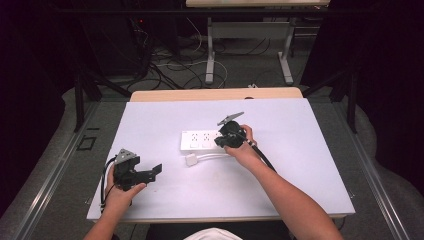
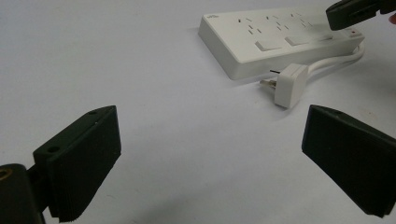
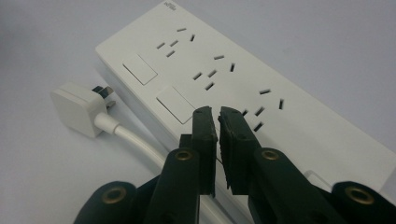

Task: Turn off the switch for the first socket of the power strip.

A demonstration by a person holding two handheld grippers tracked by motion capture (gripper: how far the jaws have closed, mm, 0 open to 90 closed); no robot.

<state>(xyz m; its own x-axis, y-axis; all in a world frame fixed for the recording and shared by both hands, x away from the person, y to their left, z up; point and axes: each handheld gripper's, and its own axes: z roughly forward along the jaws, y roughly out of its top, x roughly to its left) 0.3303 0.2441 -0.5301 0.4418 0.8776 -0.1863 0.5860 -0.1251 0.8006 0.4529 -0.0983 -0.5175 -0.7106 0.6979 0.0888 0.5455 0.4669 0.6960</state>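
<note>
Right tool [image 3: 215,122] is nearly closed on nothing, tips over the power strip [image 1: 202,139] mid bench [image 1: 300,165]. Left tool [image 2: 205,154] gapes wide, empty. Plug [image 1: 191,160] just beside the strip

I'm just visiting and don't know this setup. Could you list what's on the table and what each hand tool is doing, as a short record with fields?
Surface: white table top
Main item: white power strip, lying flat, three socket groups and rocker switches facing up
Its cable: white plug, unplugged, lying on the table just in front of the strip
Left gripper: fingers wide apart, holding nothing, away from the strip
Right gripper: fingers closed together, tips over the strip's switch row; contact cannot be told
Held items: none
</note>
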